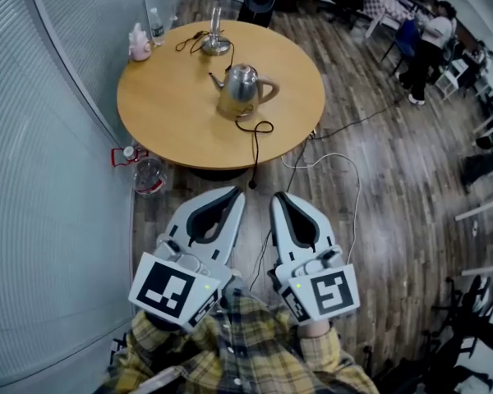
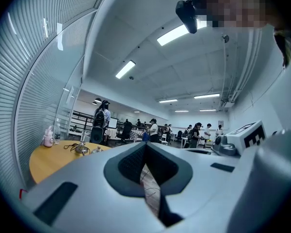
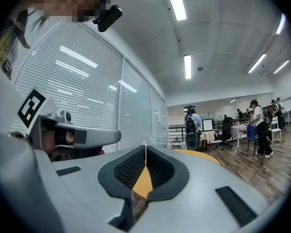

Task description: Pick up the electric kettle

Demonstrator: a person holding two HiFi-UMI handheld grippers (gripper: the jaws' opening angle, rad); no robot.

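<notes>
The left gripper [image 1: 233,192] is held level with its jaws closed tip to tip on nothing. Far ahead of them and off to their left, a pink bottle [image 1: 138,43] stands at the rim of the round tabletop [image 1: 164,121]. The kettle [image 1: 241,89] sits mid-tabletop, well ahead of both pairs of jaws and roughly on the line between them, with its handle [image 1: 269,89] turned to the right. Its cord [image 1: 255,131] loops over the near edge and hangs down just ahead of the jaws. The right gripper [image 1: 278,196] is likewise level, closed and empty.

The likely snag is that cord. A lift could pull it taut and tilt the kettle. Closed jaws reaching in would only knock the handle instead of gripping it.
</notes>
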